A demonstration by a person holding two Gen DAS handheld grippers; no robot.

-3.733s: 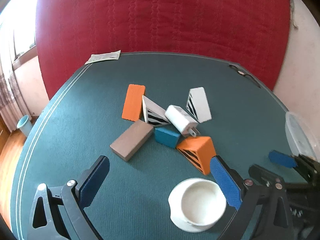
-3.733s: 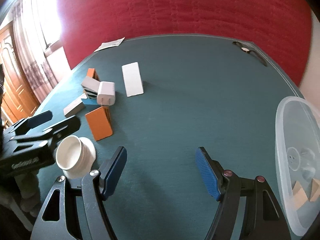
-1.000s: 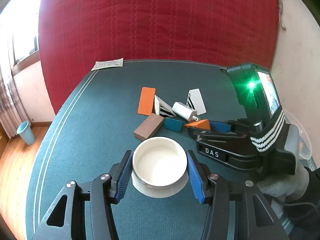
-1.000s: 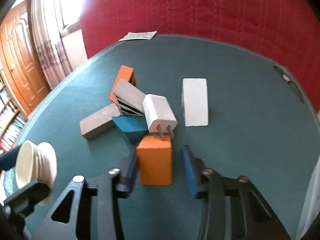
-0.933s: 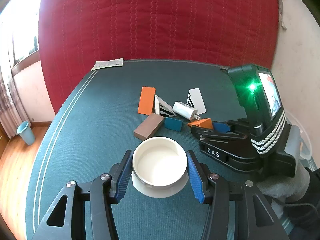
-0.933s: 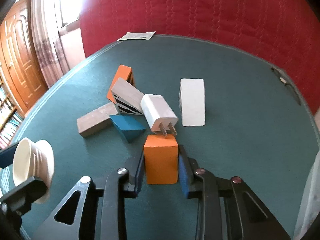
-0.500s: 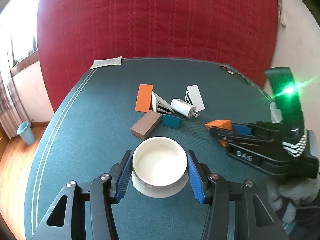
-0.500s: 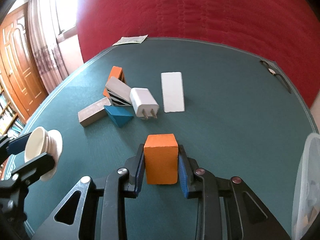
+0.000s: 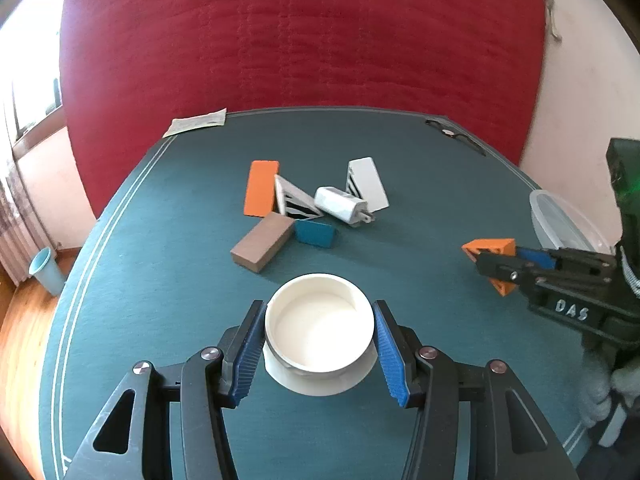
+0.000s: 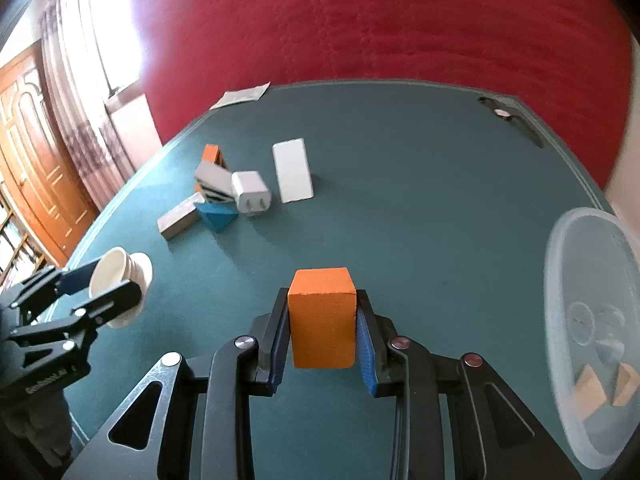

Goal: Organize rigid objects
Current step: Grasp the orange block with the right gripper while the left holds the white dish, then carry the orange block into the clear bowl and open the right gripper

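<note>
My left gripper point(image 9: 320, 344) is shut on a white round cup-like piece point(image 9: 320, 324) and holds it above the green table point(image 9: 160, 280). My right gripper point(image 10: 322, 336) is shut on an orange wedge block point(image 10: 322, 316), lifted off the table; the block also shows in the left wrist view point(image 9: 490, 249). A clear plastic container point(image 10: 592, 320) with a few small pieces inside sits at the right. On the table remain a white charger point(image 9: 340, 210), a blue block point(image 9: 315, 234), a brown block point(image 9: 262, 246), an orange block point(image 9: 261, 187) and two white wedges point(image 9: 294, 202) point(image 9: 367, 188).
A paper slip point(image 9: 196, 122) lies at the table's far left edge. A black strap point(image 9: 456, 138) lies at the far right edge. A red quilted wall point(image 9: 300, 40) stands behind the table. A blue bin point(image 9: 45, 270) stands on the floor at left.
My right gripper closed on the orange wedge, lifted it and carried it right, away from the pile toward the container. My left gripper stays shut on the white cup.
</note>
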